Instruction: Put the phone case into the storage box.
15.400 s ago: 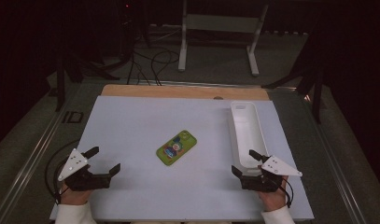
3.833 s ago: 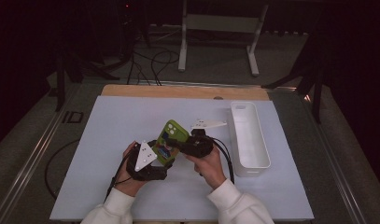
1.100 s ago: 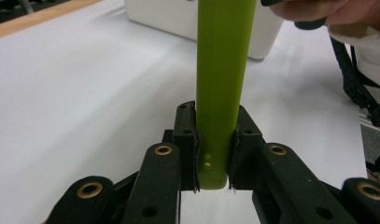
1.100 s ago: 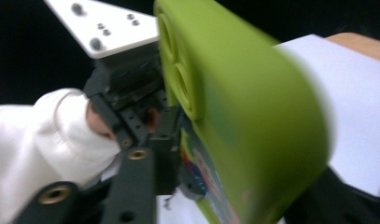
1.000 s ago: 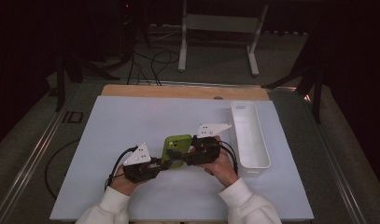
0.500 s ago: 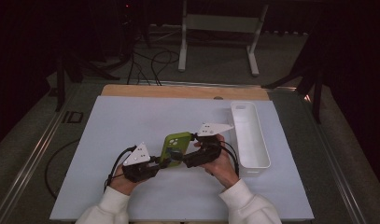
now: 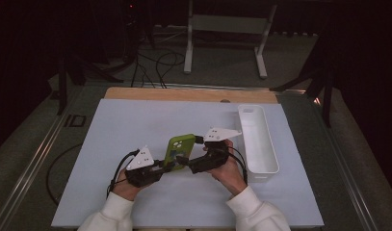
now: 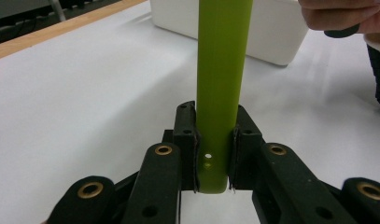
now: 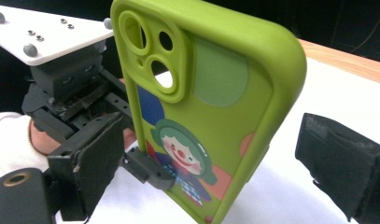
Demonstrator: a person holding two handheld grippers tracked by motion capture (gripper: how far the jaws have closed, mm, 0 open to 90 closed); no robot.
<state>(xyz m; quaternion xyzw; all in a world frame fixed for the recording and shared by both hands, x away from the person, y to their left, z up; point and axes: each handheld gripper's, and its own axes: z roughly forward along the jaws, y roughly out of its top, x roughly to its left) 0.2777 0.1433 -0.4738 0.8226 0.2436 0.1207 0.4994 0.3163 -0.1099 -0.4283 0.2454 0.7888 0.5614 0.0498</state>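
A green phone case (image 7: 177, 148) with a clown print on its back stands on edge above the white mat (image 7: 136, 125). My left gripper (image 7: 166, 165) is shut on the case's lower end. In the left gripper view both pads press the narrow edge of the case (image 8: 222, 93). My right gripper (image 7: 183, 160) faces it from the right, and its jaws have just been opening. In the right gripper view the case (image 9: 215, 116) stands between the wide-spread jaws of my right gripper (image 9: 218, 161), and neither pad touches it.
A long white bin (image 7: 257, 139) sits on the mat just right of my right hand, and it is also behind the case in the left gripper view (image 8: 253, 28). A wooden strip (image 7: 184, 94) runs along the mat's far edge. Dark floor with cables and stands lies beyond.
The right gripper's jaws have spread apart and come off the phone case. The left gripper keeps its hold, and both hands stay where they were.
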